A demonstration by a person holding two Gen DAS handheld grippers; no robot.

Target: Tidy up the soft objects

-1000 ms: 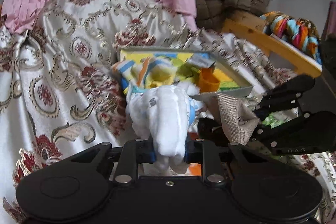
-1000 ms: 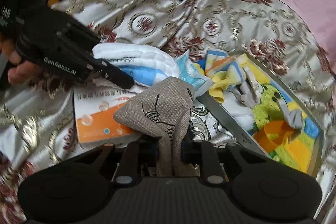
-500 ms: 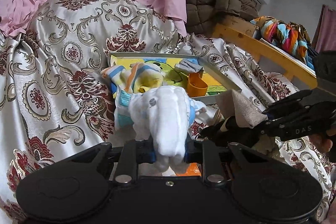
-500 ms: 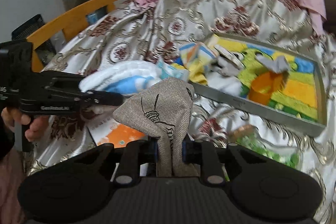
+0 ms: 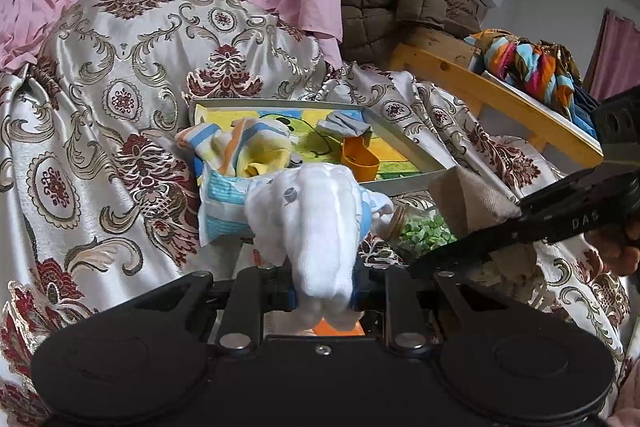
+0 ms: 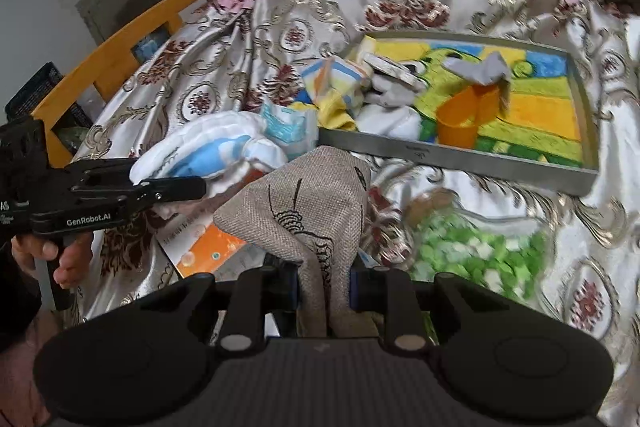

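My left hand-held gripper [image 5: 323, 297] pinches the white padded bundle [image 5: 320, 227], my right hand-held gripper [image 6: 323, 291] the burlap pouch [image 6: 304, 203]. Both hang near the tray [image 6: 460, 157]. Since 1 second ago the right has rolled (tray now squarer ahead), so placing looks next.

Soft, even daylight with faint shadows; fisheye bending darkens the corners, and the green beads [image 6: 476, 251] smear with blur.
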